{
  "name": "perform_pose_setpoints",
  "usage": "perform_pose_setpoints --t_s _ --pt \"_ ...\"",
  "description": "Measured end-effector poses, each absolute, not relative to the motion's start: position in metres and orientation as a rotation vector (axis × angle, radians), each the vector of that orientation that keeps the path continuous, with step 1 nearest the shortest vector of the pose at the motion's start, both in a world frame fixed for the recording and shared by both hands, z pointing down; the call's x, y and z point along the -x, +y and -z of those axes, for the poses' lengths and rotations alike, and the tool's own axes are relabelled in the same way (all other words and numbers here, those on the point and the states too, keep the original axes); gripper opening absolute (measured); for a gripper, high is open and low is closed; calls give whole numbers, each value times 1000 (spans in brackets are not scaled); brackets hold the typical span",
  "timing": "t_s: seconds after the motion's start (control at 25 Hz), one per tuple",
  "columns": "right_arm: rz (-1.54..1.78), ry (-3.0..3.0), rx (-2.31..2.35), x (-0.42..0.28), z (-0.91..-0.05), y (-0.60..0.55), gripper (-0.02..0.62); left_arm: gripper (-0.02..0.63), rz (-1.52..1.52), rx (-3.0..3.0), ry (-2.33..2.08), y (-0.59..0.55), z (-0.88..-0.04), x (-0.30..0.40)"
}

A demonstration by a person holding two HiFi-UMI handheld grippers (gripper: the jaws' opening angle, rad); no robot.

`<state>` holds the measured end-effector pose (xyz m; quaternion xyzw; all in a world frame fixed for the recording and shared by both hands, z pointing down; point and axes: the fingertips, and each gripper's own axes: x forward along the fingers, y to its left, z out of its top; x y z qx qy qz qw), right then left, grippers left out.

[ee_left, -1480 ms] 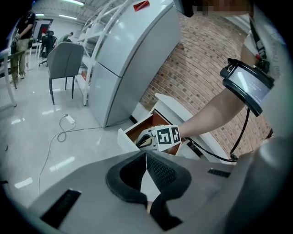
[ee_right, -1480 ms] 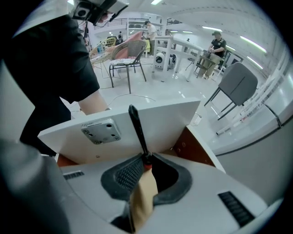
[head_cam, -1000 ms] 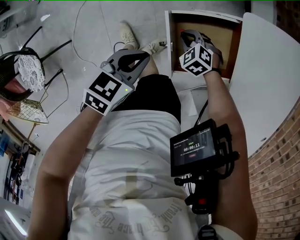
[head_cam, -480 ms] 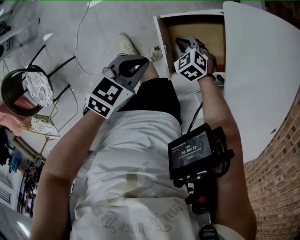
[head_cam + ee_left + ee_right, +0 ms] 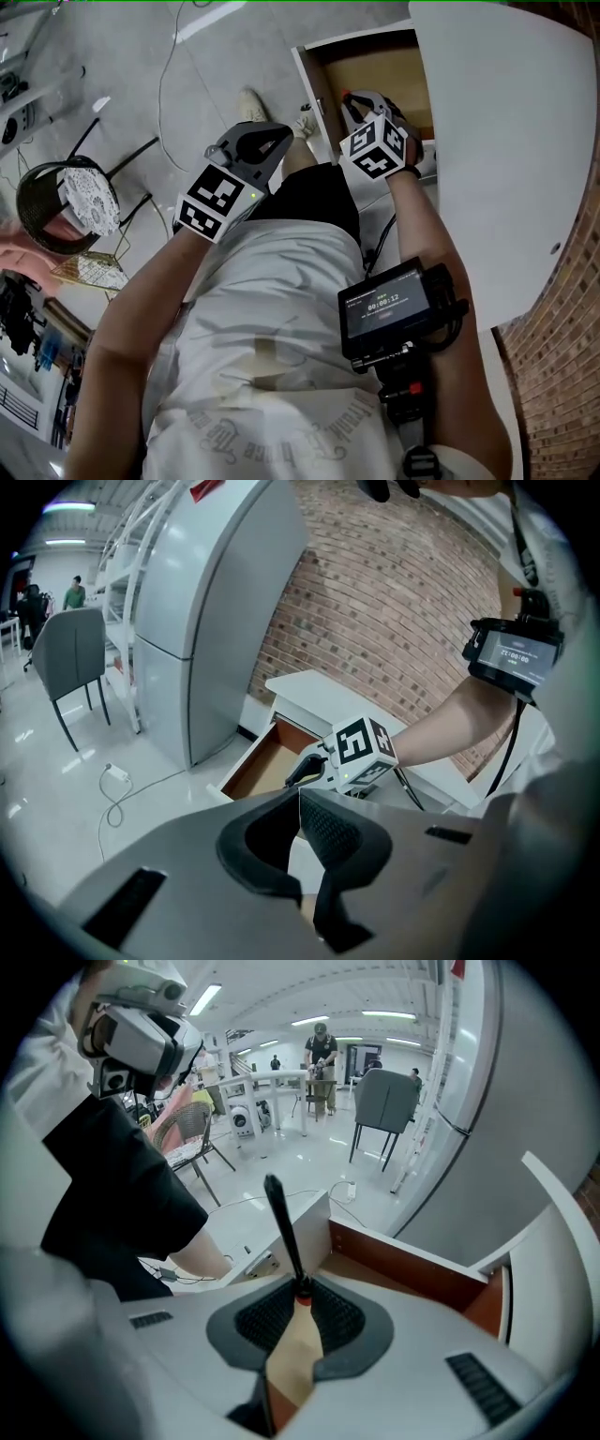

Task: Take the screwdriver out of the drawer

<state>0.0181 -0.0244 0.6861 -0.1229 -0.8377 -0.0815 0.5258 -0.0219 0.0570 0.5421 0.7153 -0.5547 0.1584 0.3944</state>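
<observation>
Right claw (image 5: 302, 1288) is clamped on the screwdriver (image 5: 283, 1227). The pads pinch it right at its red collar, and the black length sticks out past the tips, leaning a bit left in the right gripper view. I can't tell whether the tan strip in the gap behind the pads is part of the tool or the drawer floor showing through. The screwdriver sits over the open drawer (image 5: 427, 1265), whose red-brown walls and tan floor are visible beyond the tips. The head view puts that claw above the drawer's near end, beside the white tabletop (image 5: 506, 141), which hides the drawer's right side from above. Left claw (image 5: 300, 797) is closed, tips touching, nothing in it. It's off to the drawer's left and not touching it, up by my black shorts (image 5: 309, 197). The left gripper view looks across at the right claw and the drawer, with a brick wall (image 5: 394, 611) behind and a tall grey cabinet (image 5: 206, 602) to the left. A grey chair (image 5: 75, 653) stands further left on the shiny floor (image 5: 56, 789). A small monitor (image 5: 389, 305) is strapped to my right forearm with its screen lit. A wicker chair (image 5: 66, 197) sits far left in the head view.
</observation>
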Motion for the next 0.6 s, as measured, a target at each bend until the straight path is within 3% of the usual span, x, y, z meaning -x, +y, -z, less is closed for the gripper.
perform_pose_setpoints --t_s 0.6 --pt "43 -2127 111 -28 -612 -33 69 23 -449 -1899 -1432 32 -491 21"
